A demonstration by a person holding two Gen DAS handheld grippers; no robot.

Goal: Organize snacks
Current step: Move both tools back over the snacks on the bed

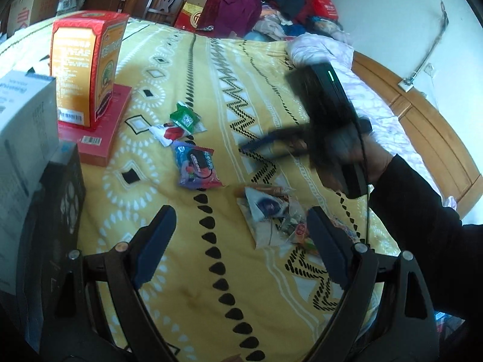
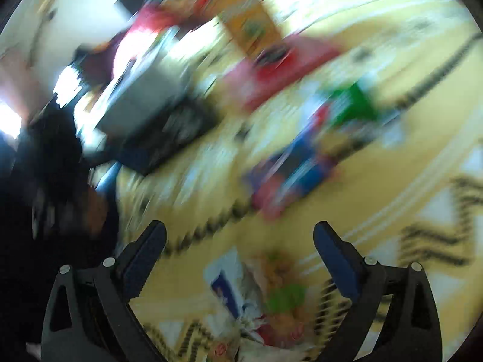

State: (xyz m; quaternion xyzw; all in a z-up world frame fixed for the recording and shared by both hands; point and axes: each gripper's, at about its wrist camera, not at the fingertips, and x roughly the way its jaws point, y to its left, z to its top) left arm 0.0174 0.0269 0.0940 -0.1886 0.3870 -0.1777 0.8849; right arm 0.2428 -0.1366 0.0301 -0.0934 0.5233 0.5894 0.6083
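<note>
While both sets of tongs are spread wide with nothing in them, I'd say we're between pickups: the right gripper hovers over the snack pile at 6 o'clock in its blurry view, the left gripper is idle, so next it needs to drop and close.

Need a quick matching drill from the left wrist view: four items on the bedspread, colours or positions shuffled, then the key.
Things:
1. orange carton
2. green packet
3. purple cookie packet
4. flat red box

Descriptions:
A. lies under the upright carton
B. nearest the open left gripper of these four
C. stands upright on another box
D. overlaps a white-and-red packet

Pairs: 1-C, 2-D, 3-B, 4-A
</note>
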